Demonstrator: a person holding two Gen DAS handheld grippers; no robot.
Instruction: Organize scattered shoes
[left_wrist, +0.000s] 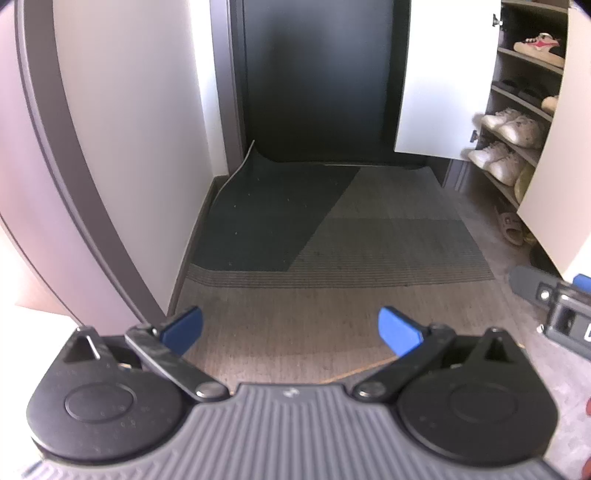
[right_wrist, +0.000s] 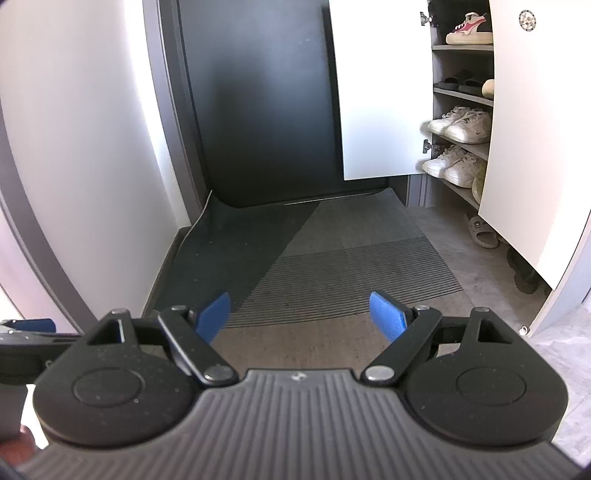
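Both claws, my left gripper (left_wrist: 290, 330) and right gripper (right_wrist: 300, 314), hang spread and empty above the wood floor (right_wrist: 314, 343); beyond lies a grey doormat (right_wrist: 332, 266); farther right, white sneakers (right_wrist: 461, 125) sit shelved in the open shoe cabinet (right_wrist: 461, 92), a tan slide sandal (right_wrist: 482, 230) beneath.

White walls (right_wrist: 92, 129) flank a dark door (right_wrist: 258, 110); grey striped mat (right_wrist: 332, 258) — open white cabinet (right_wrist: 376, 92) right.
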